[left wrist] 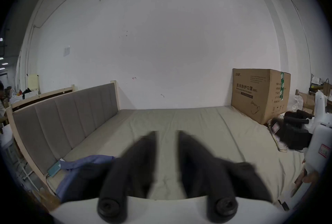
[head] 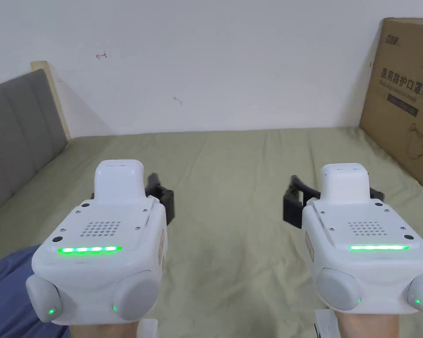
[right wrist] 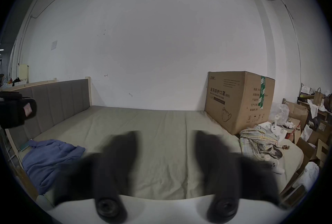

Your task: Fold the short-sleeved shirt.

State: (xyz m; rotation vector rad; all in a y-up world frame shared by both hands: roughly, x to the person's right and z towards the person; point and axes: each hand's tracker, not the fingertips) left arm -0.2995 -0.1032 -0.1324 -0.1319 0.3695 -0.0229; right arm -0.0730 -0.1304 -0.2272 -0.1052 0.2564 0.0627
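Lying crumpled on the bed (right wrist: 161, 147), the blue shirt (right wrist: 48, 161) sits beyond both empty, parted hand-held grippers.

The left gripper (left wrist: 167, 139) and right gripper (right wrist: 166, 139) are held level side by side, jaws apart, gripping nothing.

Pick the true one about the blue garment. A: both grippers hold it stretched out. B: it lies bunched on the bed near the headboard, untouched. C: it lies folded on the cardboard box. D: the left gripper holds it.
B: the blue garment lies crumpled on the bed by the headboard, while the left gripper and right gripper hang open and hold nothing.
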